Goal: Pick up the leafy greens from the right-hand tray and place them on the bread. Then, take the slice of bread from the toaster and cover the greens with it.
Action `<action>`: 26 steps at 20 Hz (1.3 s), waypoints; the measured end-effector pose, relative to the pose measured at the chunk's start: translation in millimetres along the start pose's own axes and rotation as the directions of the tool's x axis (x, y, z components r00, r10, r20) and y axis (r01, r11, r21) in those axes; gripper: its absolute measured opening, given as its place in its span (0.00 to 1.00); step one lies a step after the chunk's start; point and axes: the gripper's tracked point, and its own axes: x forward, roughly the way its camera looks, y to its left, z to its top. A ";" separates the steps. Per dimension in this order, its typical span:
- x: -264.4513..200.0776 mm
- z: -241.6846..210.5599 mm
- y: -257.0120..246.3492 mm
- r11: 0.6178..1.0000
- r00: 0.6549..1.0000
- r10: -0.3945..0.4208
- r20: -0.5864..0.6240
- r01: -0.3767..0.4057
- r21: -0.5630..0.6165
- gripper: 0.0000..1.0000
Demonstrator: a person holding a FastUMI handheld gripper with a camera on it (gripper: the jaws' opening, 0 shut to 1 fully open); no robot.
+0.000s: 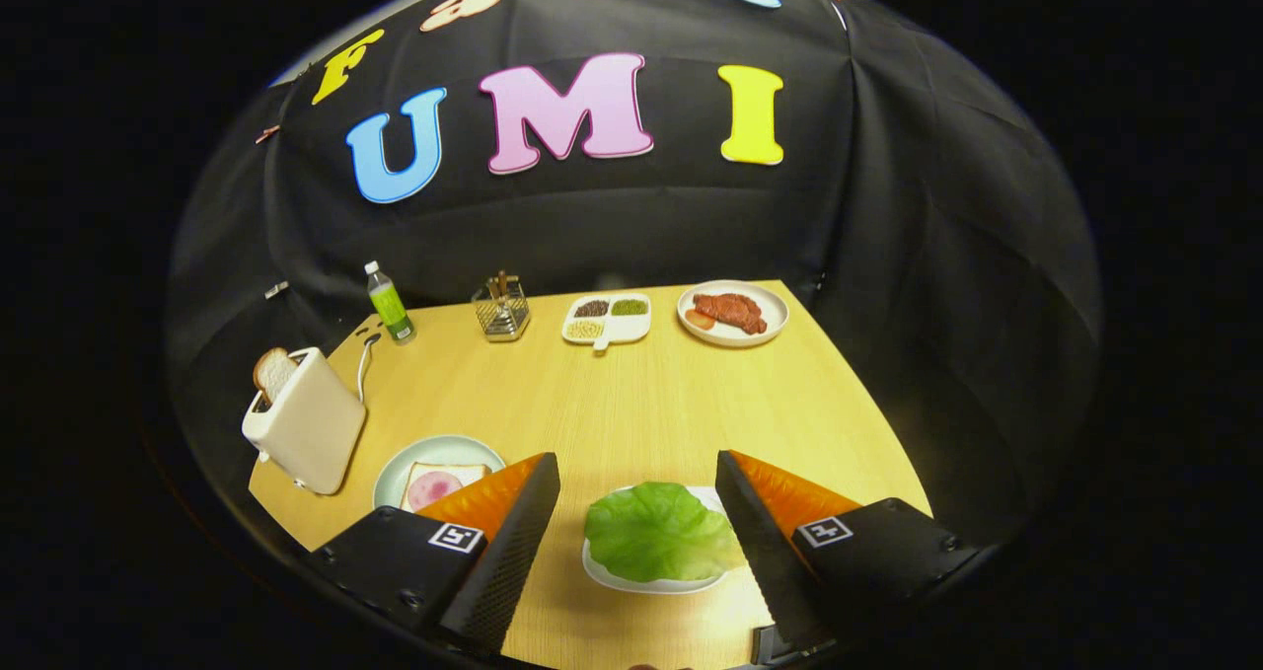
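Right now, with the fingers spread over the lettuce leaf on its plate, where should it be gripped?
Probably the leaf's raised, ruffled middle, coming straight down from above. It lies flat on the white plate, so its edges give little to pinch. The gripper is open, the leaf lying between its fingers.

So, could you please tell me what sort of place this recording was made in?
Probably a staged kitchen table in a recording booth: a wooden table against black cloth, with a toaster holding bread and plated lettuce between the open gripper's fingers.
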 end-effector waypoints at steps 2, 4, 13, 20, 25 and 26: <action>13.8 -18.2 -2.3 0.999 0.999 0.010 -0.053 -0.011 -0.030 0.99; 23.0 -34.1 -4.4 0.999 0.995 0.019 -0.099 -0.024 -0.046 0.99; 62.9 -102.3 -28.6 0.998 0.965 -0.001 -0.263 -0.016 -0.063 0.99; 80.6 -130.9 -29.3 0.992 0.947 -0.002 -0.322 -0.039 -0.121 0.98; 87.2 -135.8 -29.0 0.994 0.939 0.001 -0.344 -0.038 -0.101 0.86; 86.6 -136.4 -29.7 0.994 0.937 -0.005 -0.350 -0.033 -0.102 0.86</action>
